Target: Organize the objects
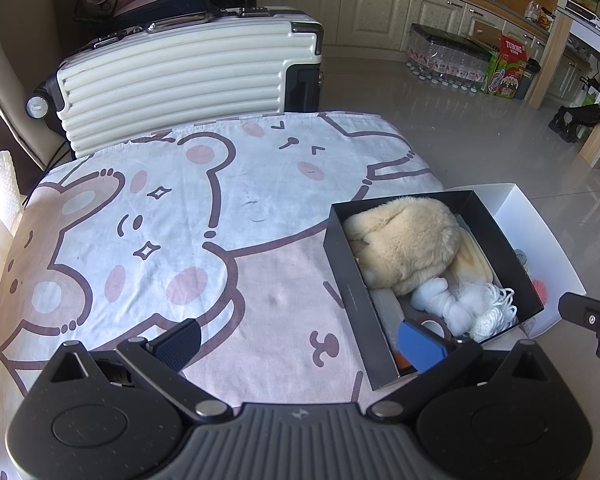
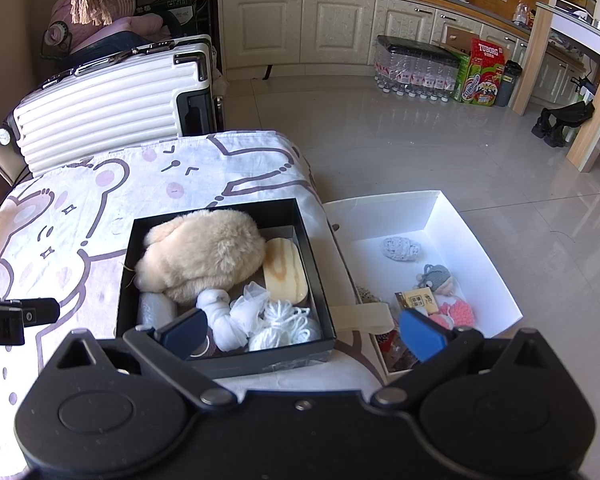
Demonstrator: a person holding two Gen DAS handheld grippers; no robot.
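Grippers both wide open, nothing between the fingers. My left gripper (image 1: 300, 342) hovers over the bear-print blanket (image 1: 172, 240), its right finger hanging over the near corner of the black box (image 1: 354, 296). My right gripper (image 2: 302, 334) sits above the front edge of that same black box (image 2: 228, 360), jaws spread across it. Inside the box: a cream plush toy (image 2: 202, 254) filling the back, a pale wooden block (image 2: 286, 270) to its right, white yarn (image 2: 282, 322) and a knotted white cloth (image 2: 224, 318) at the front. Just beside the black box, to its right, the white box (image 2: 480, 240) holds a grey knitted piece (image 2: 400, 248), a small grey-capped doll (image 2: 438, 278) and a pink crocheted piece (image 2: 458, 314). White suitcase (image 1: 188, 84) stands behind the blanket.
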